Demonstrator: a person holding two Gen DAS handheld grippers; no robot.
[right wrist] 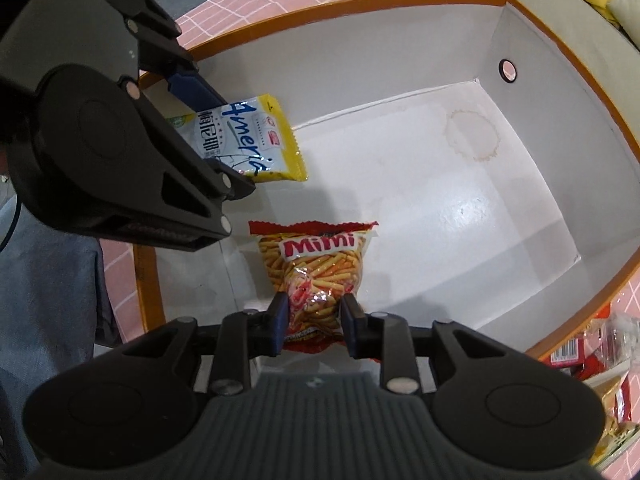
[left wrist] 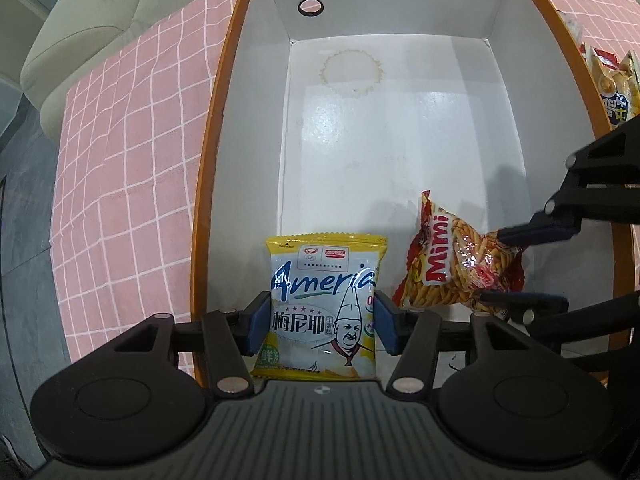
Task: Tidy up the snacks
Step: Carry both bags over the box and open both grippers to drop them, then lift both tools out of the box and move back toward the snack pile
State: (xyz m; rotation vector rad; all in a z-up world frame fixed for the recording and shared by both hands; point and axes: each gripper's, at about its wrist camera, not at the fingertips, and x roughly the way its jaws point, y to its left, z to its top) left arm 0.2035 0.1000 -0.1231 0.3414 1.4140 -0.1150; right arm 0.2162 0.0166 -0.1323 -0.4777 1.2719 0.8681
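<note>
Orange-rimmed, white-lined box resting on a pink checked tablecloth. The left gripper is clenched on a yellow-and-white Ameria packet, held over the near left corner of the box interior. The right gripper is clenched on the lower end of a red Mimi snack bag, held beside the first packet, above the white floor. A ring-shaped stain marks the floor toward the far end; a round hole pierces the end wall. More snack packets lie outside the box on the right.
</note>
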